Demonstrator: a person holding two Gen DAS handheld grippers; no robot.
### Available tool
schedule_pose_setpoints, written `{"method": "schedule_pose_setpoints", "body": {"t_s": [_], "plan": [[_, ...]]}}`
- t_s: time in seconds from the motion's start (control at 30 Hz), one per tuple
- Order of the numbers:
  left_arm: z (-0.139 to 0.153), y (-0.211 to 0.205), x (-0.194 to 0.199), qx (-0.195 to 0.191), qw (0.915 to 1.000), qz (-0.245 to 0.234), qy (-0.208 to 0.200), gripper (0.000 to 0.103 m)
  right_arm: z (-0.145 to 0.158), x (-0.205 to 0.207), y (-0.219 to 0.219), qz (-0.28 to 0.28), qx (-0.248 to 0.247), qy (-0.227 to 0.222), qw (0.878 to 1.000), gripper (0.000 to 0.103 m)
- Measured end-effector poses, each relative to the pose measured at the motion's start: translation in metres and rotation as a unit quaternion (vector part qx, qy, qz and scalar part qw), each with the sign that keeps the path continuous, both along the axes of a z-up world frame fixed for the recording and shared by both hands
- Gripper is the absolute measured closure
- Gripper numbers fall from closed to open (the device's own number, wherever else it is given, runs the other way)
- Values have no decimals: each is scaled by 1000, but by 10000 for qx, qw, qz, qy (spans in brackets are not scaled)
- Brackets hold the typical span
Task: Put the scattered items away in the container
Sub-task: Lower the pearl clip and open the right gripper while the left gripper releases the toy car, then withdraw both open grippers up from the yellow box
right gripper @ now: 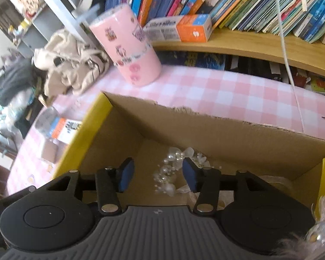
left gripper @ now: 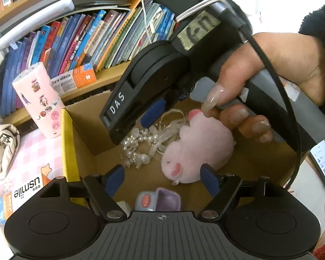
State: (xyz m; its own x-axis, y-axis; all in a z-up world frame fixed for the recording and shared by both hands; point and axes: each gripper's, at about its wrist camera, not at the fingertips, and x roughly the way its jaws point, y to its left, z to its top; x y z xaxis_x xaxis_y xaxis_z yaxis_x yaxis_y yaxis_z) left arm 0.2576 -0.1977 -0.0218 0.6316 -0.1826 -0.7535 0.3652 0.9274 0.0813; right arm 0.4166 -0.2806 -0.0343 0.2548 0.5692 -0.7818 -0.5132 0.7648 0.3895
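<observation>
A cardboard box (left gripper: 84, 130) with yellow rims holds a pink plush toy (left gripper: 197, 149), a pearl-and-ribbon hair ornament (left gripper: 140, 149) and a small purple and grey toy (left gripper: 158, 199). My left gripper (left gripper: 161, 178) hangs open above the box, with the plush lying below and beyond its pads. A hand (left gripper: 270, 69) holds the right gripper over the box's far side; one blue pad (left gripper: 153, 113) shows. In the right wrist view, the right gripper (right gripper: 158, 173) stands open over the box (right gripper: 227, 134), and the pearl ornament (right gripper: 169, 173) lies on the floor under the gap, untouched.
A pink sticker-covered cylinder (right gripper: 127, 43) stands on the pink checked cloth (right gripper: 216, 91) behind the box, beside a crumpled beige cloth (right gripper: 71, 60). An orange and white carton (left gripper: 26, 192) lies left of the box. Bookshelves (left gripper: 97, 36) and a white cable (right gripper: 292, 75) are behind.
</observation>
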Motion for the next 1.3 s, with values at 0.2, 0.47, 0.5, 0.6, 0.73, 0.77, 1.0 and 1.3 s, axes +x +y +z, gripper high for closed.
{"method": "schedule_pose_setpoints", "body": {"t_s": [0.2, 0.47, 0.5, 0.6, 0.73, 0.77, 1.0, 1.3], "plan": [[14, 2, -8, -114, 9995, 91, -266, 21, 24, -20, -6, -84, 127, -355, 9993, 35], [36, 24, -45, -465, 9922, 545, -1020, 7, 57, -65, -22, -406, 259, -1168, 9920, 19], [37, 27, -50, -500, 9915, 591, -1048, 6, 60, -72, -25, -472, 278, -1292, 9901, 18], [36, 37, -64, -637, 9891, 725, -1110, 4, 68, -93, -32, -675, 277, -1633, 9839, 15], [36, 49, -81, -855, 9849, 912, -1199, 4, 73, -128, -36, -817, 135, -2089, 9744, 12], [36, 51, -84, -894, 9841, 915, -1234, 4, 74, -137, -36, -863, 83, -2202, 9716, 12], [36, 67, -110, -976, 9814, 688, -1505, 4, 70, -199, -36, -1441, -234, -2752, 9502, 6], [31, 109, -140, -1112, 9817, 630, -1411, 2, 42, -273, -13, -2277, -855, -2973, 9233, 1]]}}
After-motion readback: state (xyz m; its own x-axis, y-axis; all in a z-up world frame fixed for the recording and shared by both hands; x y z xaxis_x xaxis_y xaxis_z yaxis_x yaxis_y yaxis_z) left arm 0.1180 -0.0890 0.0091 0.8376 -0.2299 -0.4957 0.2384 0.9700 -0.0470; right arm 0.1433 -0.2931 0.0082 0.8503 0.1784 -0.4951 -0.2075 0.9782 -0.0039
